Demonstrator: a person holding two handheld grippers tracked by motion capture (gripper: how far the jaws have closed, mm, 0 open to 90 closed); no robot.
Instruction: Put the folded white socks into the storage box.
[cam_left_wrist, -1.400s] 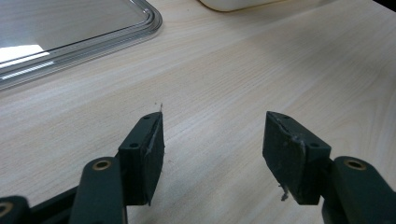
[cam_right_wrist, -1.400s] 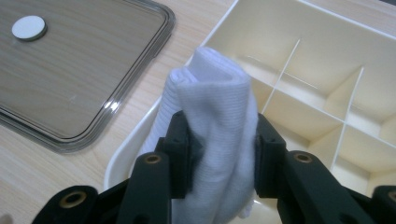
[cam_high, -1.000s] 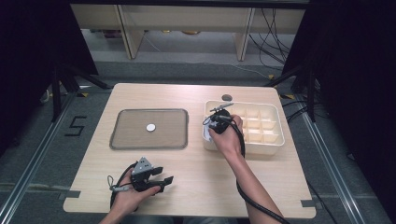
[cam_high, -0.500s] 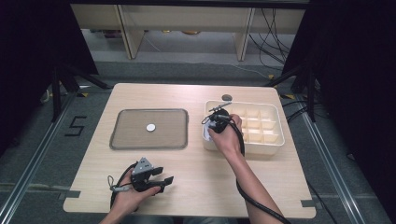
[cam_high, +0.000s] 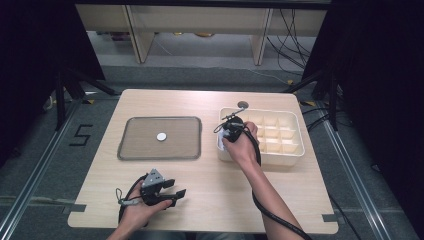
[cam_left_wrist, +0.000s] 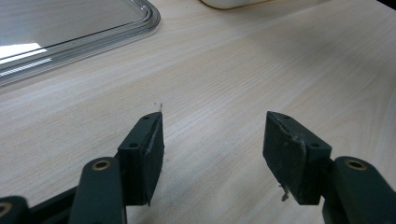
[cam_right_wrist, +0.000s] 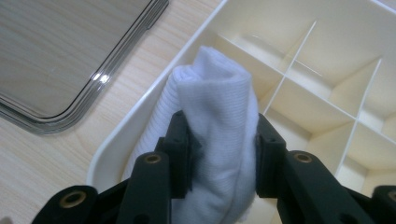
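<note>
My right gripper is shut on a rolled white cloth, the pads pinching its sides. It holds the cloth over the near left corner of a cream divided box. In the high view the right gripper sits at the left end of the box, the hand covering most of the cloth. My left gripper rests low over the table's front left part, jaws open and bare. Its own view shows the left gripper above bare wood.
A grey tray lies on the left half of the table with a small white disc in its middle. The tray's rim lies ahead of the left gripper, and its corner lies just left of the box. A small round dark thing sits behind the box.
</note>
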